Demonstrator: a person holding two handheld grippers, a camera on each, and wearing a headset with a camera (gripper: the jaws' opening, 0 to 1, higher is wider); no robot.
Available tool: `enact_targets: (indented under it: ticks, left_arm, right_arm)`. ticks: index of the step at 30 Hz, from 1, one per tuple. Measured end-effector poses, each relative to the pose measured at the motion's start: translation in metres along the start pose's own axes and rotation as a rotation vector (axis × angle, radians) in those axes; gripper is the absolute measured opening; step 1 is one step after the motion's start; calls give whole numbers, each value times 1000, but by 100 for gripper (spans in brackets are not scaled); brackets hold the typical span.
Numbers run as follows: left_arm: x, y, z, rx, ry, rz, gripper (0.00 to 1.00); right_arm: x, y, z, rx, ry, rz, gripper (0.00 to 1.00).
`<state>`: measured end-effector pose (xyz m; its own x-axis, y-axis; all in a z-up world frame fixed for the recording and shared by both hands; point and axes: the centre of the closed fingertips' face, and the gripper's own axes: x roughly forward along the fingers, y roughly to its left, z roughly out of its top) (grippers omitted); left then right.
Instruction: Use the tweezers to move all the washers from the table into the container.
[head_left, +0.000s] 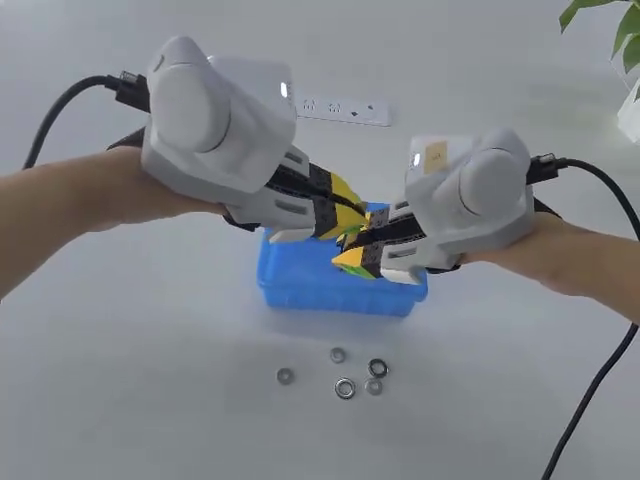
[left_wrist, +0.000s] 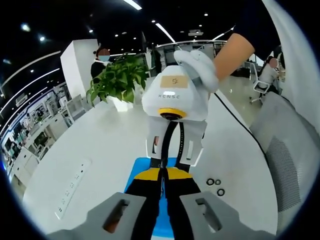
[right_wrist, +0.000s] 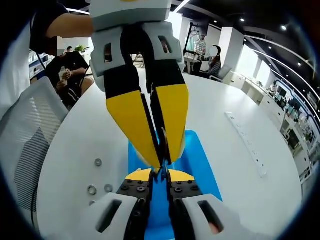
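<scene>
Washers (head_left: 345, 388), five, lie loose on table (head_left: 150, 400) just in front of blue container (head_left: 300, 290). Left gripper (head_left: 352, 222) & right gripper (head_left: 345, 258) meet tip to tip above it, both sets of fingers pressed nearly together. Thin sliver between left's fingers, poss. tweezers (right_wrist: 163, 136).

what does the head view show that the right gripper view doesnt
Head view: five washers loose in front of the blue container, black cables behind the left gripper and right gripper. Right gripper view: seated people, a mesh chair. Both: container, some washers, power strip, the two grippers' jaws facing each other.
</scene>
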<state>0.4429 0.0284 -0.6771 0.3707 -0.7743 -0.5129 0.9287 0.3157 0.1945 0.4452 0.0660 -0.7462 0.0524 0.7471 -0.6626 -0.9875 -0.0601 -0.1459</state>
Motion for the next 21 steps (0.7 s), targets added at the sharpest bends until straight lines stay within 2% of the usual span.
enact_targets:
  ticks: [9, 21]
  left_arm:
    - [-2, 0, -1, 11, 8, -1, 5]
    - [-11, 7, 6, 23, 0, 25, 5]
  right_arm:
    - [-3, -2, -2, -4, 12, -16, 13]
    - [-6, -3, -8, 21, 19, -23, 28]
